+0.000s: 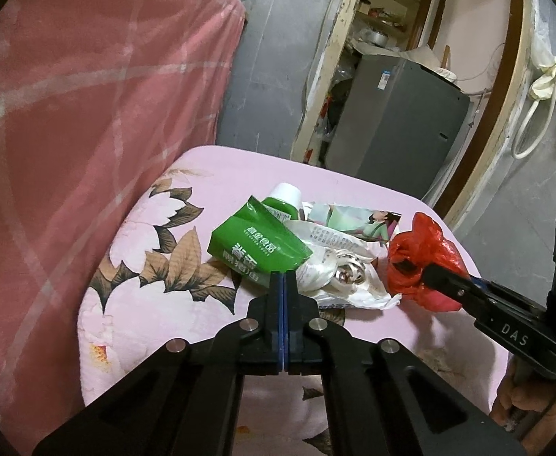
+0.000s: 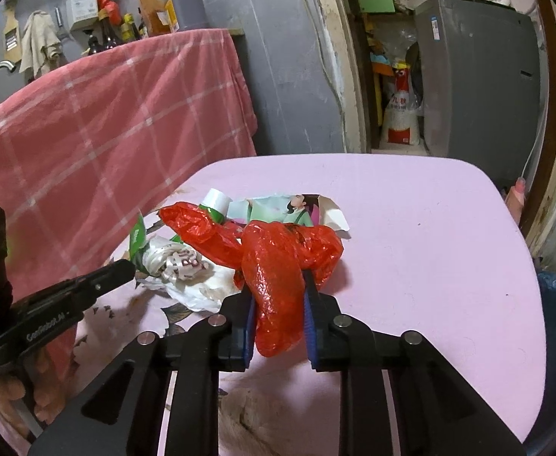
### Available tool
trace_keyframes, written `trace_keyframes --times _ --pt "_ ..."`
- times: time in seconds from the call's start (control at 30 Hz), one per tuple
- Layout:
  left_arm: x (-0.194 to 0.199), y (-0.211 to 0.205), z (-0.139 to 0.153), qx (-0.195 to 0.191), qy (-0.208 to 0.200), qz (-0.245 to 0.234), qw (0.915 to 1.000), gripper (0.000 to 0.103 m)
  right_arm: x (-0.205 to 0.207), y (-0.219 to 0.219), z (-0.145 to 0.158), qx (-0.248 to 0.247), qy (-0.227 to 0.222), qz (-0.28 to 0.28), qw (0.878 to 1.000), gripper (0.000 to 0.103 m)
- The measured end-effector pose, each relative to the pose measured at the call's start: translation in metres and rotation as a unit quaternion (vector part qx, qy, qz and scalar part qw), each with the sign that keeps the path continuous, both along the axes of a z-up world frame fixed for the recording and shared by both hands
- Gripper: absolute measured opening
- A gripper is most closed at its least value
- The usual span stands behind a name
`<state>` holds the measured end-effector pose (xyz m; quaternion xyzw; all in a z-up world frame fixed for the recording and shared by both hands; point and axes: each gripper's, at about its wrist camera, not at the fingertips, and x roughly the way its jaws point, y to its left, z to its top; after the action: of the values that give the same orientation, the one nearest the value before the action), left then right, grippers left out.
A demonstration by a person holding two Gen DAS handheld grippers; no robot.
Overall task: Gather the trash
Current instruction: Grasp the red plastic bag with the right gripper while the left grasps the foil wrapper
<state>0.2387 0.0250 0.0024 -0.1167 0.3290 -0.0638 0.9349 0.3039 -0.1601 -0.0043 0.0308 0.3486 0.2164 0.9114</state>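
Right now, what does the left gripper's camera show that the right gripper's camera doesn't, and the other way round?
Only the left view shows the front of the green packet, printed with white characters, and a white hose hanging on the wall. Only the right view shows the shelf of bottles behind the red checked cloth, and the rice sack in the doorway. Both show the pink floral cover, the white-capped green bottle, the crumpled white wrapper, the grey fridge, and the right gripper clamped on the red plastic bag.
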Motion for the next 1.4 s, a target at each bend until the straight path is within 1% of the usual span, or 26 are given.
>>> trace_keyframes --times 0.2,0.3,0.4,0.47,0.53,0.57,0.6,0.7,0.8,0.83,0.97,1.07,1.23,1.27,1.33,1.4 --pt "-0.007 0.000 -0.001 -0.011 0.000 -0.010 0.9999 0.000 -0.011 -0.005 0.006 -0.003 -0.019 -0.001 1.000 0.017" --pt "-0.008 -0.002 0.000 -0.020 0.007 -0.031 0.9993 0.000 -0.014 -0.009 0.008 0.001 -0.020 -0.001 1.000 0.016" --pt "-0.007 -0.014 0.002 -0.001 0.004 -0.049 0.9988 0.001 -0.016 -0.015 0.009 0.005 -0.023 -0.003 1.000 0.016" --pt "-0.005 -0.020 0.004 0.003 0.001 -0.059 0.9983 0.010 -0.018 -0.021 0.010 0.010 -0.025 -0.006 1.000 0.017" --pt "-0.002 -0.025 0.007 0.006 -0.008 -0.064 0.9979 0.032 -0.019 -0.028 0.013 0.016 -0.028 -0.011 0.999 0.017" --pt "0.000 -0.027 0.009 0.012 -0.015 -0.066 0.9976 0.035 -0.019 -0.033 0.014 0.019 -0.030 -0.015 0.999 0.017" --pt "0.003 -0.030 0.011 0.019 -0.022 -0.069 0.9972 0.036 -0.019 -0.036 0.014 0.022 -0.031 -0.018 0.999 0.017" --pt "0.020 -0.039 0.012 0.050 -0.017 -0.088 0.9947 0.036 -0.018 -0.046 0.014 0.035 -0.032 -0.027 0.999 0.017" --pt "0.038 -0.046 0.006 0.083 -0.007 -0.095 0.9921 0.036 -0.015 -0.053 0.011 0.046 -0.029 -0.033 0.998 0.017" --pt "0.043 -0.050 0.005 0.100 -0.006 -0.096 0.9904 0.036 -0.015 -0.054 0.011 0.048 -0.028 -0.034 0.998 0.017" --pt "0.054 -0.056 -0.003 0.149 -0.002 -0.102 0.9836 0.036 -0.014 -0.058 0.009 0.055 -0.026 -0.033 0.998 0.017" --pt "0.059 -0.052 -0.010 0.171 0.005 -0.099 0.9803 0.036 -0.015 -0.059 0.009 0.057 -0.027 -0.031 0.998 0.017" --pt "0.062 -0.039 -0.020 0.175 0.017 -0.083 0.9809 0.036 -0.014 -0.060 0.008 0.062 -0.025 -0.030 0.997 0.017" --pt "0.060 -0.036 -0.021 0.171 0.017 -0.081 0.9818 0.035 -0.014 -0.059 0.008 0.062 -0.025 -0.029 0.997 0.017" --pt "0.060 -0.034 -0.021 0.172 0.015 -0.071 0.9825 0.023 -0.014 -0.059 0.008 0.061 -0.024 -0.028 0.997 0.017" --pt "0.059 -0.033 -0.020 0.166 0.015 -0.067 0.9838 0.019 -0.014 -0.057 0.007 0.059 -0.024 -0.027 0.998 0.017"
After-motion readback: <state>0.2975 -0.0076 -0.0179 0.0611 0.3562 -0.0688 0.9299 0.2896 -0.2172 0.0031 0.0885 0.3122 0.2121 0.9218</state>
